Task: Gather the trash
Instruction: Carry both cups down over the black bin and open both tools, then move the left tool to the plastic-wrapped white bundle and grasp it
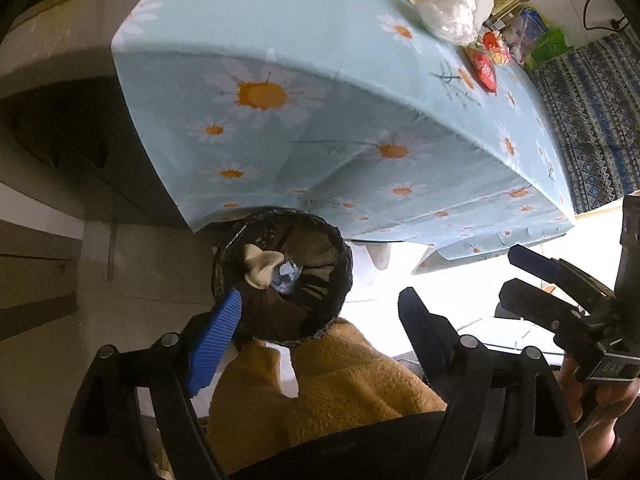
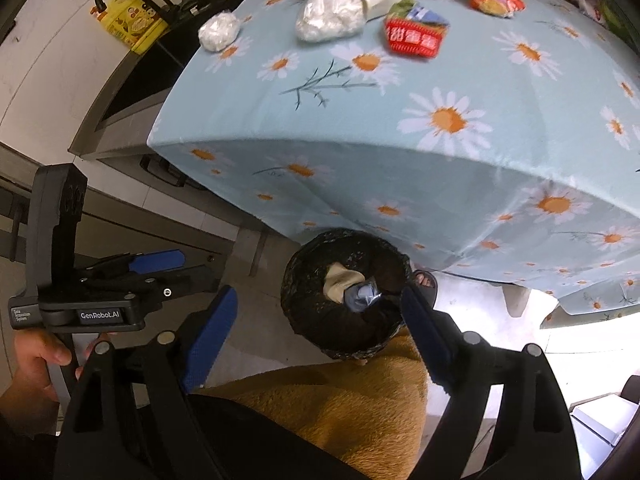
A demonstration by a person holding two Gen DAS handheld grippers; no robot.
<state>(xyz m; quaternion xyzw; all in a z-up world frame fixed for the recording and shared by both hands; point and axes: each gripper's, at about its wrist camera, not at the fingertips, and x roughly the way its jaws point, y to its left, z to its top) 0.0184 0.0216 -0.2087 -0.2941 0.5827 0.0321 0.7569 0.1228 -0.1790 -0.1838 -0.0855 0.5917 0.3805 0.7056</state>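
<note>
Left gripper (image 1: pixel 320 332): jaws apart, empty. Right gripper (image 2: pixel 320 332): jaws apart, empty. Bin (image 2: pixel 346 292), black-lined, sits at 12 o'clock of both, on the floor against the table (image 2: pixel 400 152), holding a beige wad (image 2: pixel 340 280) and clear plastic. Left unit is labelled "GenRobot.AI". Red packet (image 2: pixel 414 36) with unreadable white characters lies on top at 1 o'clock.

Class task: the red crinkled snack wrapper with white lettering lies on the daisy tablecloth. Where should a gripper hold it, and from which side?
Probably pinch the red crinkled snack wrapper across its raised, puffed front edge, coming from above on the near side: it lies nearly flat on the daisy tablecloth, crowded behind.
</note>
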